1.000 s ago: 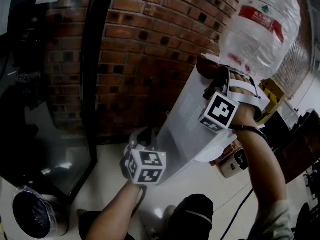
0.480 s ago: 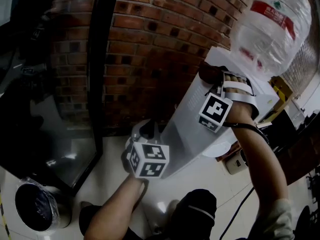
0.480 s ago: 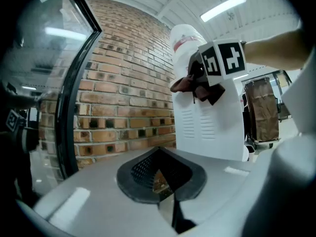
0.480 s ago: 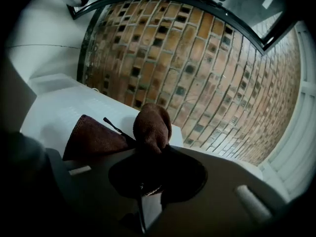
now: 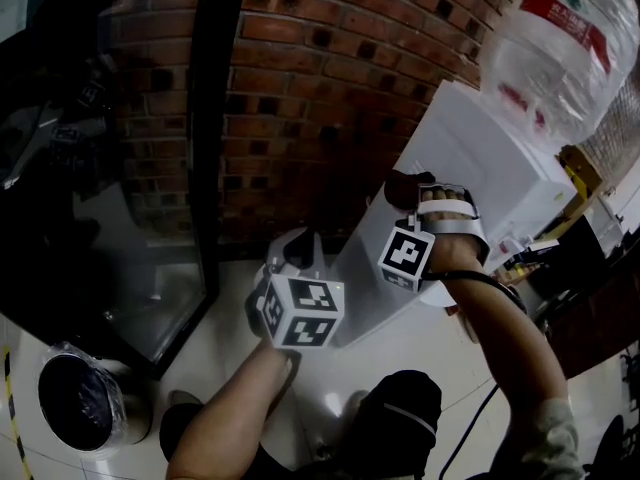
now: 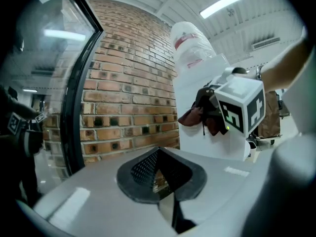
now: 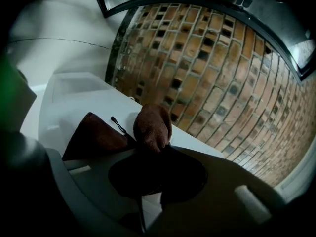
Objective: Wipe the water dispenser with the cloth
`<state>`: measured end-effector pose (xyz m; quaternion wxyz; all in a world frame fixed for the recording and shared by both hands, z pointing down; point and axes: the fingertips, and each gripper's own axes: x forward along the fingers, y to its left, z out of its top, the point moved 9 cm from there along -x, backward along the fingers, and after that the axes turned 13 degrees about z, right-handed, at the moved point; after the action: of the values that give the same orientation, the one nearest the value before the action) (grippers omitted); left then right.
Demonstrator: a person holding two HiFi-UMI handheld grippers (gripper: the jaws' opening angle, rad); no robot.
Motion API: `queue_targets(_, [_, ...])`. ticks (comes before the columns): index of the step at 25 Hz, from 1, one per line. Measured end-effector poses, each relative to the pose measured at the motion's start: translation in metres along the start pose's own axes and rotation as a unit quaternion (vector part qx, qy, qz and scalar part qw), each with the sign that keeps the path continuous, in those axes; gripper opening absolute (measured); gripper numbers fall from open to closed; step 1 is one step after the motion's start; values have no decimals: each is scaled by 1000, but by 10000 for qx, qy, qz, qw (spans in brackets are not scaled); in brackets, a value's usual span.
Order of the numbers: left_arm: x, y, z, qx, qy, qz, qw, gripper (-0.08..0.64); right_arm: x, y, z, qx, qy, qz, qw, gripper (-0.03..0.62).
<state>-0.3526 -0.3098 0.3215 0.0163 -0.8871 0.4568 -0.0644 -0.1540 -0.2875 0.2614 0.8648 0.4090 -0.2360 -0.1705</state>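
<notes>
The white water dispenser (image 5: 470, 158) stands against the brick wall with a clear bottle (image 5: 565, 38) on top. My right gripper (image 5: 418, 206) is shut on a brown cloth (image 5: 402, 188) and holds it against the dispenser's side panel, about halfway down. In the right gripper view the cloth (image 7: 152, 126) bunches out of the jaws onto the white panel (image 7: 74, 100). My left gripper (image 5: 293, 248) hangs lower and to the left, near the dispenser's base, jaws together with nothing in them. The left gripper view shows the cloth (image 6: 198, 113) and the dispenser (image 6: 197, 139) ahead.
A brick wall (image 5: 310, 78) runs behind the dispenser. A black-framed glass door (image 5: 205, 148) stands to the left. A bin with a dark liner (image 5: 80, 403) sits on the floor at lower left. Boxes and clutter (image 5: 575, 168) lie right of the dispenser.
My right gripper has slid down the dispenser's side with the cloth, from just under the bottle to mid-height. The left gripper has hardly moved.
</notes>
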Motion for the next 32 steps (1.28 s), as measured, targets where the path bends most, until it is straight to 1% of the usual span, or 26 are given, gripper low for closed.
queue_targets(3, [0, 4, -3, 68, 48, 43, 10000, 0, 9, 24, 16, -153, -76, 236, 9996, 64])
queue_targets(5, [-1, 8, -5, 118, 85, 111, 9998, 0, 16, 43, 28, -342, -106, 400, 9986, 64])
queue_targets(11, [-3, 23, -12, 175, 218, 357, 9990, 0, 33, 103, 63, -808, -217, 919, 9922, 64])
queue_targets(14, [-5, 30, -18, 174, 313, 366, 9987, 0, 38, 125, 82, -956, -293, 1137, 9885, 64])
queue_targets(18, [-3, 33, -26, 239, 423, 379, 9981, 0, 45, 148, 100, -1150, -302, 1327, 9840, 64])
queue_targets(27, [1, 37, -52, 413, 852, 395, 9947, 0, 73, 213, 147, -1517, -542, 1822, 9700, 64])
queue_targets(32, [5, 39, -60, 360, 994, 410, 9935, 0, 87, 247, 169, -1739, -556, 2085, 9608, 64])
